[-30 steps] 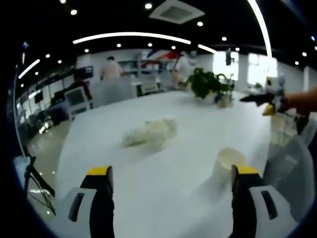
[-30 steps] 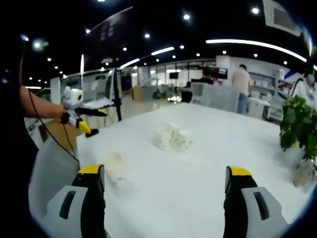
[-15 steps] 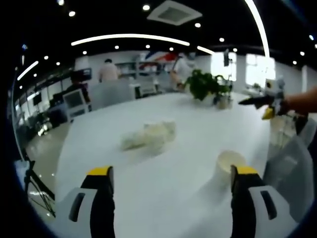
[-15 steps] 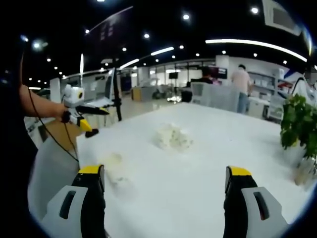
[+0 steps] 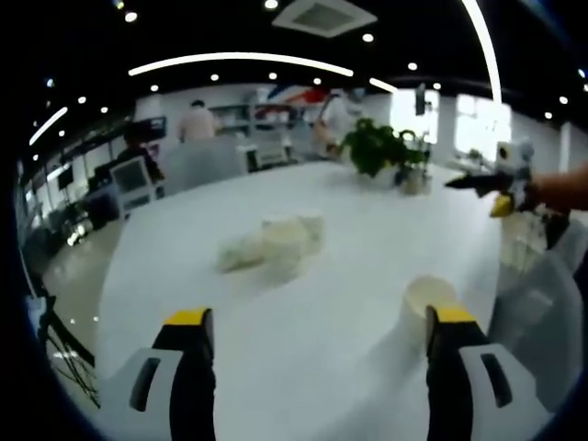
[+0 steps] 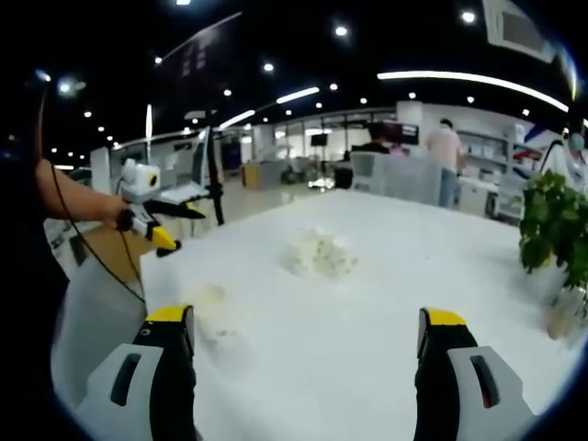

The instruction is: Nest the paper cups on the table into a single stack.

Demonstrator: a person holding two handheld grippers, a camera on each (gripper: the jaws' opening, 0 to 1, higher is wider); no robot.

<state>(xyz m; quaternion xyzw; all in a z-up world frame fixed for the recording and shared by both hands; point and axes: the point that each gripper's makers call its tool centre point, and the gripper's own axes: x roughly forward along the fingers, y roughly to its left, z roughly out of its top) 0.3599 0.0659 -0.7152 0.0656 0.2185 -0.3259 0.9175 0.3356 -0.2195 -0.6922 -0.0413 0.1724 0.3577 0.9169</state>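
Note:
A white paper cup (image 5: 424, 303) stands upright on the white table (image 5: 303, 331), just beyond the right jaw of my open left gripper (image 5: 312, 335). The same cup (image 6: 211, 310) sits near the left jaw of my open right gripper (image 6: 303, 335). A loose pile of white cups (image 5: 271, 243) lies on its side mid-table, also seen as a blurred pile (image 6: 319, 254). Both grippers hover above the table with nothing between their jaws. The right gripper (image 5: 491, 188) enters the left gripper view from the right, the left gripper (image 6: 156, 220) enters the right gripper view from the left.
A potted green plant (image 5: 381, 152) stands at the table's far end, and shows as the plant (image 6: 556, 230) at the right. People (image 5: 197, 124) and desks fill the office behind. The table edge (image 6: 138, 276) runs close on the left.
Both views shifted slightly with the hands. The cups have not moved, and both grippers stay open.

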